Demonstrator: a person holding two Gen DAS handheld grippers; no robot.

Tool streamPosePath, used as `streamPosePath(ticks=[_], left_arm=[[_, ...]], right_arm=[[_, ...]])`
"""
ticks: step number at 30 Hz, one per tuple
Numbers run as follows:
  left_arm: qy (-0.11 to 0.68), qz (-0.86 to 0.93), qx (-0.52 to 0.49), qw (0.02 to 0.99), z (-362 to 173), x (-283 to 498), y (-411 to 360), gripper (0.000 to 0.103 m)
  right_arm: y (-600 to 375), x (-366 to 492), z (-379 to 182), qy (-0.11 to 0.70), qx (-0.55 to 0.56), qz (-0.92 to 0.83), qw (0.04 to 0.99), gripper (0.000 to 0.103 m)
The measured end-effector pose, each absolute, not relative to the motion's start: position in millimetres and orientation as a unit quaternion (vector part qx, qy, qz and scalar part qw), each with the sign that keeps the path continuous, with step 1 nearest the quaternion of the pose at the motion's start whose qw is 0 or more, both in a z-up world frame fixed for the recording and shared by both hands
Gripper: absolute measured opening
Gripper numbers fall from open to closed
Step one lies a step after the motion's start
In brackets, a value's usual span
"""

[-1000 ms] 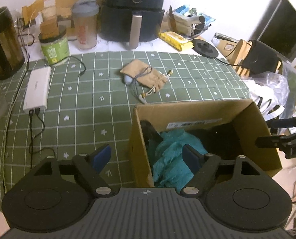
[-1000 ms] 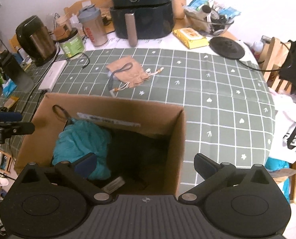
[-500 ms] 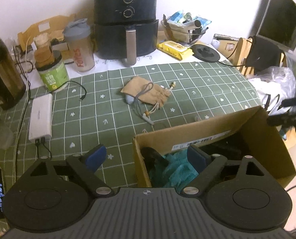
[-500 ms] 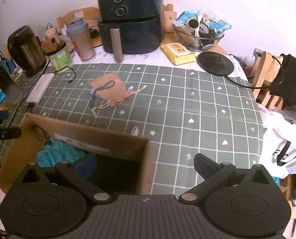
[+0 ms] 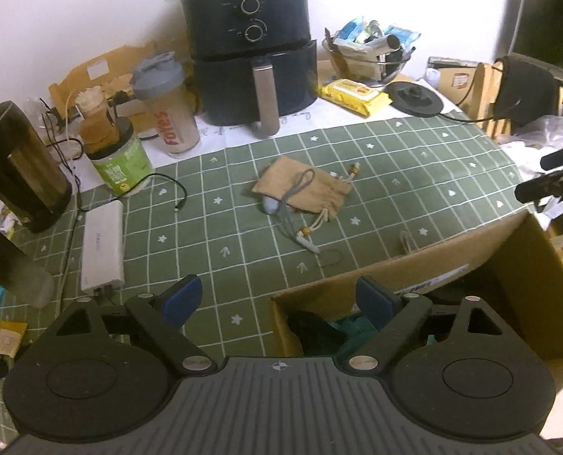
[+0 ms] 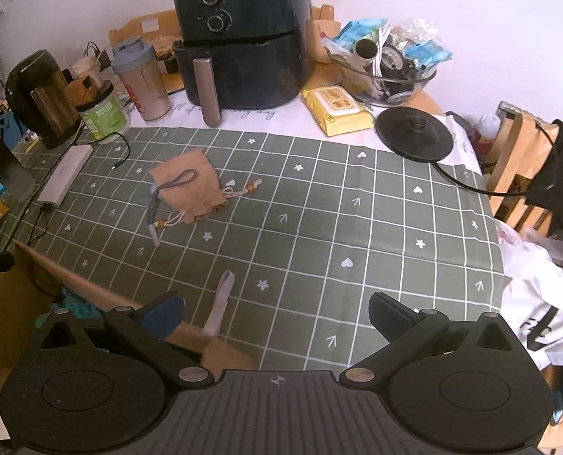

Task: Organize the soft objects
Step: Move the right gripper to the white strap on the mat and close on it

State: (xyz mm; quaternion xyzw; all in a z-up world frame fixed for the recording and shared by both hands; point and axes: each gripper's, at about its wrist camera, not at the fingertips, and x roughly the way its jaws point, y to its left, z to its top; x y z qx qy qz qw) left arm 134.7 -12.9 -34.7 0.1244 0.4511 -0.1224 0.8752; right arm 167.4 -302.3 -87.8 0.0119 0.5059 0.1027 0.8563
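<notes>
Pouch point(image 5: 303, 189), tan drawstring type, lies flat mid-cloth w/ a grey cord over it & beaded strings trailing toward the box; same pouch point(image 6: 188, 189) in right view sits left of centre. Going L to R in left view: kettle point(image 5: 20, 167) at far left edge, white power bank point(image 5: 103, 242) just beside it w/ a cable plugged in, green tub point(image 5: 118, 159) & shaker point(image 5: 168, 110) behind, air fryer point(image 5: 253, 53) at back centre, yellow wipes pack point(image 5: 353, 94) & black round base point(image 5: 416, 96) further right. Left gripper point(image 5: 277, 295) is spread wide, nothing between the blue pads; left finger over cloth, right finger over the box point(image 5: 509, 265) opening. Box is at near right, w/ teal fabric point(image 5: 351, 328) & something dark inside, mostly hidden by the gripper. Right view: box point(image 6: 12, 299) shows at lower left, teal fabric point(image 6: 73, 301) peeking over its rim, a grey strip point(image 6: 221, 303) lying over the box edge onto the cloth point(image 6: 357, 227). Right gripper point(image 6: 277, 314) also spread wide, holding nothing, hovering over bare cloth right of the box. Glass bowl point(image 6: 387, 76) of clutter at back right, white bag point(image 6: 539, 303) off table edge at far right.
</notes>
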Motion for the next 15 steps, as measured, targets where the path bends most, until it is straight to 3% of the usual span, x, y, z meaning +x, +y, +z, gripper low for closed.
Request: streamPosePath(ticks=[12,15], left_arm=[[0.443,-0.095,0.134,0.881,-32,135,-17,0.089],[0.455,-0.100,0.112,0.878,-33,136,-14,0.089]], right_arm=[[-300,218,-125,0.522,-0.012,0.192,0.831,0.102],[-293,229,-140,0.535,-0.025,0.224,0.814,0.097]])
